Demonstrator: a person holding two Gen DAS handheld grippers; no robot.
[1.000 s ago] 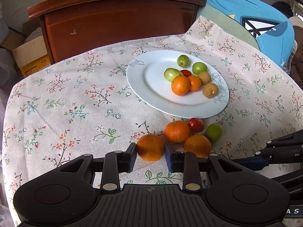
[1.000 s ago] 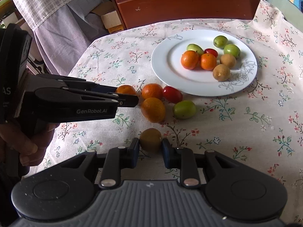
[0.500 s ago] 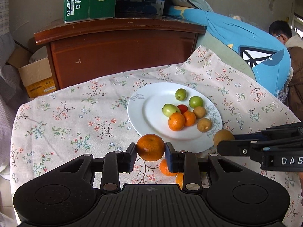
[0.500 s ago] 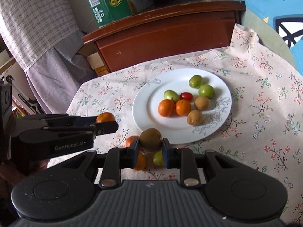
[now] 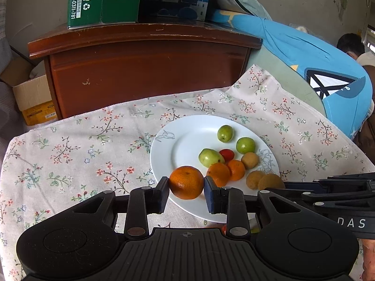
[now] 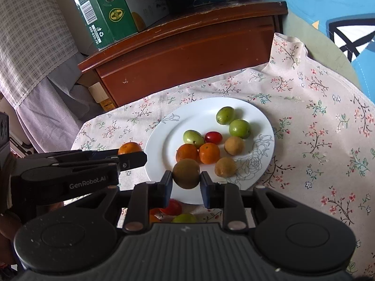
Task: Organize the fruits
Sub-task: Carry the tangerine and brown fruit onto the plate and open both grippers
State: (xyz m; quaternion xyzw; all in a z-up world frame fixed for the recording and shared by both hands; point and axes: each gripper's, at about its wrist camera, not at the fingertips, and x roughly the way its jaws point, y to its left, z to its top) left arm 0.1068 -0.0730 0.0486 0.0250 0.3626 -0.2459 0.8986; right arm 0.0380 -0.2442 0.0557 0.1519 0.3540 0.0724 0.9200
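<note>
My left gripper is shut on an orange mandarin, held above the near rim of the white plate. My right gripper is shut on a brown kiwi-like fruit, also over the plate's near edge. The plate carries three green fruits, a red tomato, two mandarins and two brown fruits. In the right wrist view the left gripper comes in from the left with its mandarin. In the left wrist view the right gripper comes in from the right with its brown fruit.
A red tomato, a green fruit and part of an orange fruit lie on the floral cloth under my right gripper. A wooden cabinet with a green carton stands behind the table. A blue cushion and a person are at right.
Both grippers rose off the cloth with their fruits and moved forward to the plate's near edge. The loose fruits on the cloth dropped out of sight below the fingers.
</note>
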